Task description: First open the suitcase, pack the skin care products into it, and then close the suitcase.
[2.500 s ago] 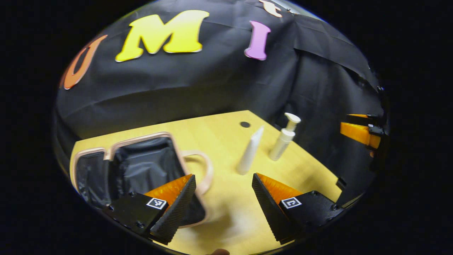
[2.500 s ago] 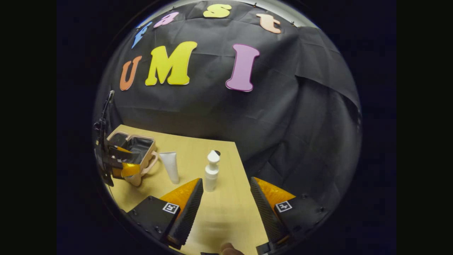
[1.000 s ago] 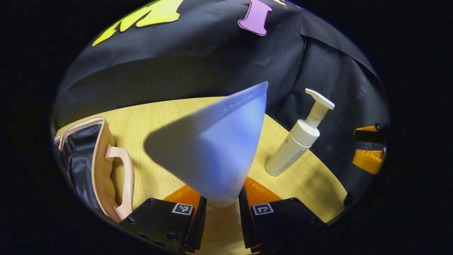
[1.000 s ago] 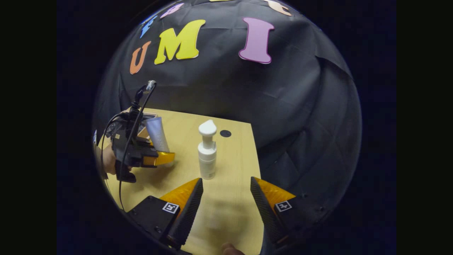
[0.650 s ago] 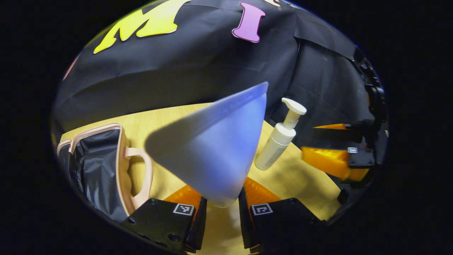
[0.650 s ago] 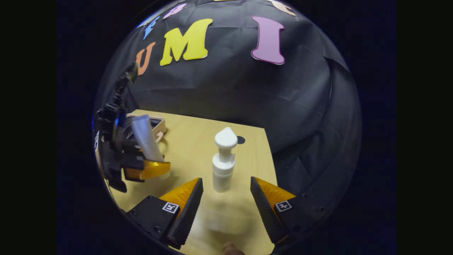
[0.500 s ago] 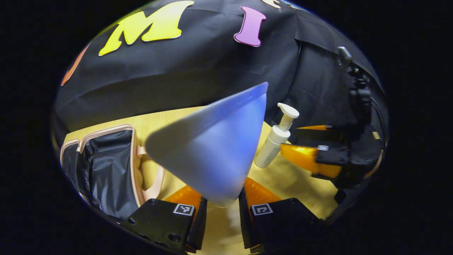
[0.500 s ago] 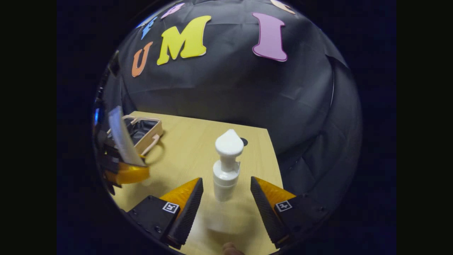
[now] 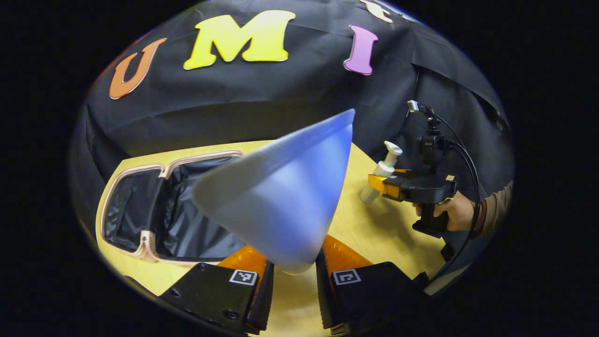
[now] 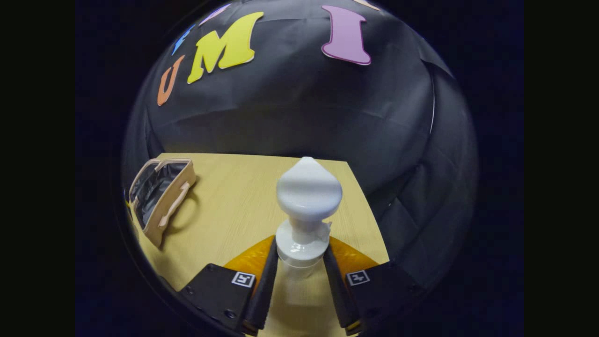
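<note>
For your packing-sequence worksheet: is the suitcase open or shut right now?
Open. In the left gripper view the suitcase lies unzipped on the table, its dark lining exposed inside the pale rim.

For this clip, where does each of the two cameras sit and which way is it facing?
Left gripper view: rides the left gripper, facing the booth wall across the table; its fingers clamp the tube; the right gripper and the hand holding it appear farther off.
Right gripper view: rides the right gripper, facing the same wall; its fingers close on the pump bottle.
Shared: the open suitcase, the table and the pump bottle.
</note>
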Available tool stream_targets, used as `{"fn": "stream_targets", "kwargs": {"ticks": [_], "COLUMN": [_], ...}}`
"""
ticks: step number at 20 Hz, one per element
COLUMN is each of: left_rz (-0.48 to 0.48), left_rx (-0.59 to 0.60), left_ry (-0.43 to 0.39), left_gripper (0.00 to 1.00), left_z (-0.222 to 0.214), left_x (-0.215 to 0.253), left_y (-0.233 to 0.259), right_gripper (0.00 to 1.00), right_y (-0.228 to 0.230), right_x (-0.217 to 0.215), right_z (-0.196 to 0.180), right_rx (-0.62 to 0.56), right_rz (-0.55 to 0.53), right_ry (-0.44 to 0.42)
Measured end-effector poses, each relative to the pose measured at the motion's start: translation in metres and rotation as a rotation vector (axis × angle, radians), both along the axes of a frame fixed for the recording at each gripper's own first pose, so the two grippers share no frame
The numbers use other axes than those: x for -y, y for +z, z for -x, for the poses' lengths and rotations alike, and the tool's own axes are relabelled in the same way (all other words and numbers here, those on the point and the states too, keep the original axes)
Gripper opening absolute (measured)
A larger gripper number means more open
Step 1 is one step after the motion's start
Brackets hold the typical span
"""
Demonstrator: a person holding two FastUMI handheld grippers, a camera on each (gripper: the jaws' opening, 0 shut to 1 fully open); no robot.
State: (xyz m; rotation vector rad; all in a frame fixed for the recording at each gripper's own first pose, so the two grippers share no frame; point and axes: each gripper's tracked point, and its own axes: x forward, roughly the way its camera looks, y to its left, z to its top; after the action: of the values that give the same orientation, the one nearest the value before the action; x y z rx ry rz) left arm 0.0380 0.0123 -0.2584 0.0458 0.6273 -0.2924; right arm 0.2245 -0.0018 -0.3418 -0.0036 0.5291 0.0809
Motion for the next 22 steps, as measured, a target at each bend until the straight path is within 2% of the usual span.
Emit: {"fn": "stream_targets", "kwargs": {"ticks": [4,9,10,11,15,19,22], "left_rz": [-0.015,-0.044,-0.054,-0.058,-0.065,-0.097,-0.106], "left_rx": [0.018,0.027,0.016,0.0,-0.134,-0.178,-0.234], "left_ry": [0.062,0.131,0.152,0.175,0.244,0.21,0.2], "left_gripper": [0.44,0.44,0.44,0.44,0.44,0.45,0.45], "left_z": [-0.004,-0.042,-0.047,-0.047,-0.068,-0.094,-0.094], "left_x": [-0.051,-0.122,-0.137,-0.15,-0.184,-0.192,-0.192], "left_y": [0.015,0.017,0.012,0.005,-0.038,-0.063,-0.077], "right_gripper": [0.48,0.45,0.47,0.45,0.47,0.47,0.47], "right_y": [0.002,0.03,0.038,0.048,0.072,0.082,0.082], "right_x": [-0.003,-0.02,-0.025,-0.03,-0.057,-0.079,-0.096], "right_z": [0.014,0.06,0.07,0.08,0.113,0.14,0.154], "right_rx": [-0.019,-0.015,-0.005,0.004,0.024,0.008,-0.007], "right_rz": [0.016,0.014,0.016,0.015,0.019,-0.009,-0.026], "right_ry": [-0.011,0.008,0.017,0.023,0.058,0.051,0.058]}}
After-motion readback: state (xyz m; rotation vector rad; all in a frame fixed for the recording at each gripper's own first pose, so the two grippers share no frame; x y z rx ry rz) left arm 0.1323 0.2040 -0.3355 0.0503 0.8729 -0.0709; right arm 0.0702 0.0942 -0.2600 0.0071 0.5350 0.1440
